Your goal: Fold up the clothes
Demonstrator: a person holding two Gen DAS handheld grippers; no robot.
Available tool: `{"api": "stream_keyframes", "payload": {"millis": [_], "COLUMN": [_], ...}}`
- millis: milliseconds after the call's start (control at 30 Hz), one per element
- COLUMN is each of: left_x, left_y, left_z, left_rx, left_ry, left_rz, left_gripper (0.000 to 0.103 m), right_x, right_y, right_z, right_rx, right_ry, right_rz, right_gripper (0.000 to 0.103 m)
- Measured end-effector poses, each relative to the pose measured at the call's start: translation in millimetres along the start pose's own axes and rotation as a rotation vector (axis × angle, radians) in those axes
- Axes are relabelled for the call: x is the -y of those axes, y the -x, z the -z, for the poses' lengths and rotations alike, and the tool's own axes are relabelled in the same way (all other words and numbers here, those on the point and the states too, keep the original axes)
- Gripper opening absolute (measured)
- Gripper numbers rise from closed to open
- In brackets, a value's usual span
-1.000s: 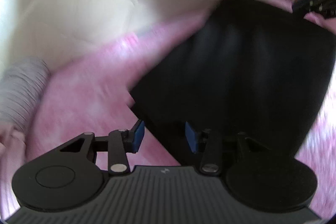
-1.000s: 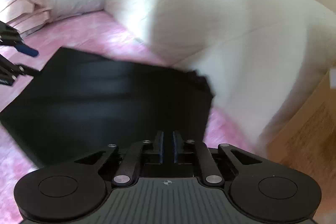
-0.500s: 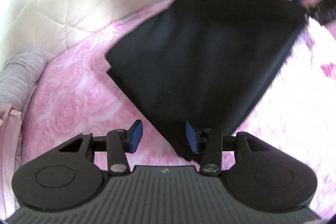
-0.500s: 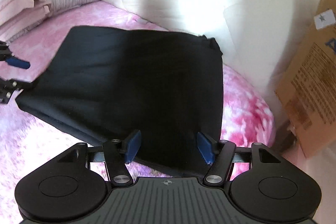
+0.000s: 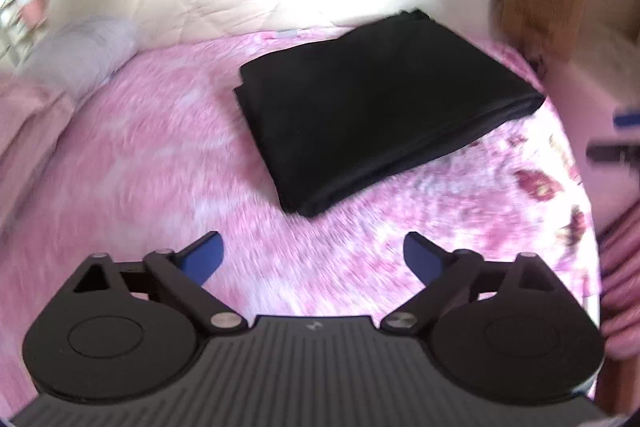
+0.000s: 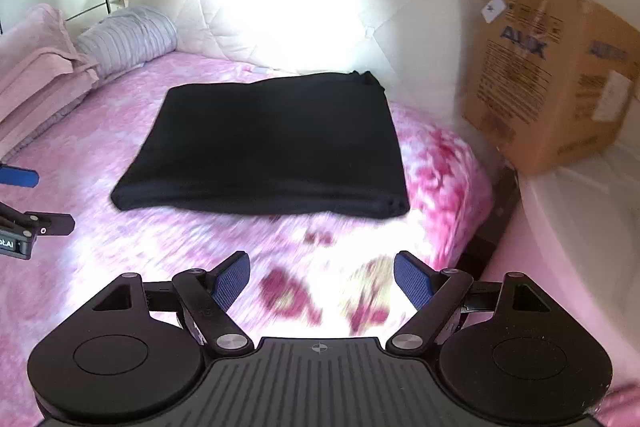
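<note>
Cardboard box (image 6: 556,75): blue brand lettering, blurred, reads roughly "AUX"; white label and smaller print illegible.

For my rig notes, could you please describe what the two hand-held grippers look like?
Both match: the left hand-held gripper and right hand-held gripper have matte black ribbed bodies, two round discs, silver pivot screws, angled black linkage arms and blue textured pads. No cables or sleeves show.

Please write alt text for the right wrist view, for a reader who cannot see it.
A black garment, folded into a flat rectangle, lies on a pink floral bedspread. The right tool is in front of it with jaws open and empty. A cardboard box stands at the right, and the left tool shows at the left edge.
</note>
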State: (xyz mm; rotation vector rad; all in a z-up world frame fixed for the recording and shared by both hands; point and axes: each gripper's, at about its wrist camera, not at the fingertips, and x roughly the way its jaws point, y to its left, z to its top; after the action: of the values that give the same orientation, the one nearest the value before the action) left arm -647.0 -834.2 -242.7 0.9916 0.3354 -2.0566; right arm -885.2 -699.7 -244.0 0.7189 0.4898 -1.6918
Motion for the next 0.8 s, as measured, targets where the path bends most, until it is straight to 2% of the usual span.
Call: {"api": "stream_keyframes", "payload": {"millis": [67, 100, 233, 300, 433, 500, 633, 800], "left_x": [3, 6, 26, 34, 47, 51, 49, 44], "left_y": [21, 31, 69, 87, 118, 132, 153, 176], "left_z": [10, 15, 33, 39, 52, 58, 66, 72], "left_rx": [0.039, 0.057, 0.112, 0.120, 0.145, 0.143, 0.075, 0.038], "left_ry": [0.078, 0.083, 0.002, -0.020, -0.063, -0.078, 0.003, 0.089], "left_rz": [0.038, 0.046, 0.068, 0.102, 0.121, 0.113, 0.099, 0.101], "left_gripper": [0.096, 0.096, 0.096, 0.095, 0.095, 0.102, 0.102, 0.102], "right_x": [-8, -13, -32, -40, -52, -59, -71, -86], "right_y": [16, 23, 53, 68, 101, 120, 154, 186], "right_z": [12, 17, 35, 42, 51, 55, 59, 53], "right_rx": [0.006, 0.007, 0.023, 0.036, 0.045, 0.060, 0.057, 0.047], "right_ry": [-0.016, -0.022, -0.018, -0.015, -0.019, -0.020, -0.039, -0.055], "right_rz": [0.007, 0.018, 0.063, 0.069, 0.088, 0.114, 0.137, 0.149], "right_gripper": [0.082, 0.082, 0.082, 0.082, 0.082, 0.082, 0.082, 0.082]}}
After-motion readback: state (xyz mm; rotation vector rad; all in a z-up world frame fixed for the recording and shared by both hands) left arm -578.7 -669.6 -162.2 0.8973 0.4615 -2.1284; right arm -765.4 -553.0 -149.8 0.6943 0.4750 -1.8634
